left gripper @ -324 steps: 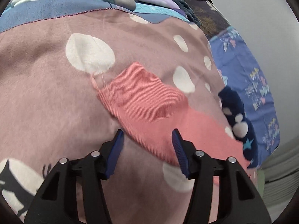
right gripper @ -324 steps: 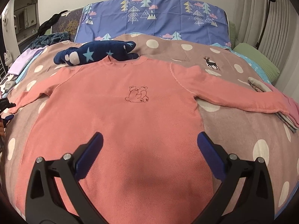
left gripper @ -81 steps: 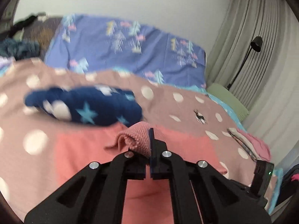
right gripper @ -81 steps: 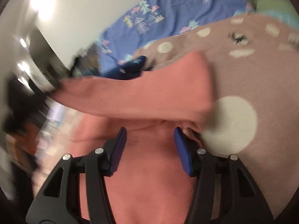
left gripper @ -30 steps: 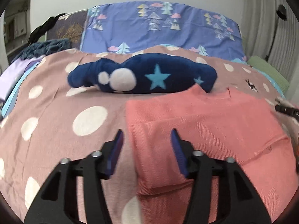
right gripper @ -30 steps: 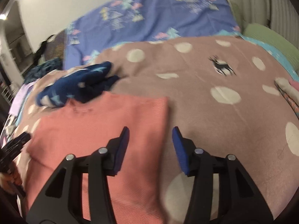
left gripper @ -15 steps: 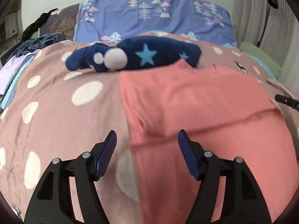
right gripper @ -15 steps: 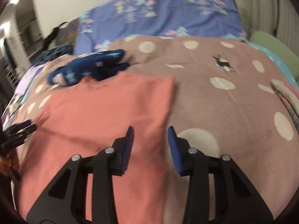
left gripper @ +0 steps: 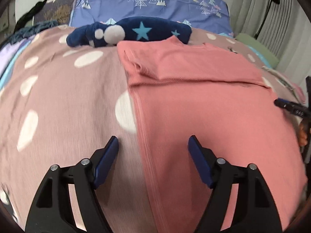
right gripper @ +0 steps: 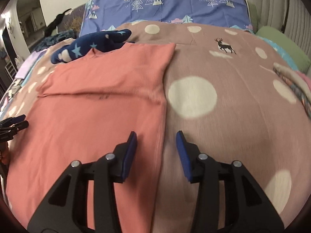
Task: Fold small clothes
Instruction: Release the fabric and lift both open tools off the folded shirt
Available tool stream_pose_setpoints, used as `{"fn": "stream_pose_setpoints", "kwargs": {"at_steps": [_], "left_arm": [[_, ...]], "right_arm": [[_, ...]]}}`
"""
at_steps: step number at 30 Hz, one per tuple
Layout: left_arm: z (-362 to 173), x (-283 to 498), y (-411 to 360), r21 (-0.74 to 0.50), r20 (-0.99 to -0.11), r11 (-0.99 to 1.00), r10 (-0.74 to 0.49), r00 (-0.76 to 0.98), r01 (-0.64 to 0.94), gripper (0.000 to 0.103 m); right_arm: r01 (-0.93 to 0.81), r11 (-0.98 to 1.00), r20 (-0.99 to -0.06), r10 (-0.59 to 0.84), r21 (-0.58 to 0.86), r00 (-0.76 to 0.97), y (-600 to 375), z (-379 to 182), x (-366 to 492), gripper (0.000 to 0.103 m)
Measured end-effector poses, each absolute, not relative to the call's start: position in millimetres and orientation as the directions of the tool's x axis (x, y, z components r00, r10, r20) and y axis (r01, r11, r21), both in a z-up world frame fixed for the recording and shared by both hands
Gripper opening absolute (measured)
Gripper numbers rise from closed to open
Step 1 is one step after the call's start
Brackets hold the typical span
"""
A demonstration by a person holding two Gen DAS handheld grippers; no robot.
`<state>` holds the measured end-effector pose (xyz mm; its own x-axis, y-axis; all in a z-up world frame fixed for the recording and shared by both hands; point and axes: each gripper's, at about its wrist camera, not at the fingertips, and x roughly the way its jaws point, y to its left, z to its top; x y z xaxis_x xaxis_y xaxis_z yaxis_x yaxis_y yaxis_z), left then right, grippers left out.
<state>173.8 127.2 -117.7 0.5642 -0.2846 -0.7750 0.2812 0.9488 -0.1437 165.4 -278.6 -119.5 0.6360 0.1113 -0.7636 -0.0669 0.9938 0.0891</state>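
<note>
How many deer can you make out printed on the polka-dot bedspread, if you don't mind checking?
1. A dark deer is printed on the bedspread toward the far right, beyond the salmon sweater. Others may be hidden under the sweater or out of frame.

the salmon sweater was spread flat with both sleeves out to the sides about eleven seconds back; now both sleeves are folded in across the chest and it lies as a narrow rectangle. under three seconds ago the left gripper was pinched on a sleeve cuff; now it is empty, jaws opening, straddling the sweater's left edge lower down. the right gripper, which had been at the raised right sleeve, now straddles the right edge, jaws opening again after a brief narrowing. both grippers have come down along the sides toward the hem.
</note>
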Motion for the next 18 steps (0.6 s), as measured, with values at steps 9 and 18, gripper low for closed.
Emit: {"fn": "stream_pose_setpoints", "kwargs": {"at_steps": [9, 18], "left_arm": [[-121.0, 105.7, 118.9, -0.151, -0.773, 0.904, -0.36, 0.523, 0.399, 0.069], [-121.6, 56.8, 117.6, -0.145, -0.768, 0.88, -0.388, 0.509, 0.452, 0.068]], "right_arm": [[-0.049, 0.989, -0.76, 0.137, 0.138, 0.635, -276.9, -121.6, 114.4, 0.048], [-0.053, 0.984, -0.783, 0.166, 0.168, 0.599, -281.6, -127.0, 63.2, 0.048]]}}
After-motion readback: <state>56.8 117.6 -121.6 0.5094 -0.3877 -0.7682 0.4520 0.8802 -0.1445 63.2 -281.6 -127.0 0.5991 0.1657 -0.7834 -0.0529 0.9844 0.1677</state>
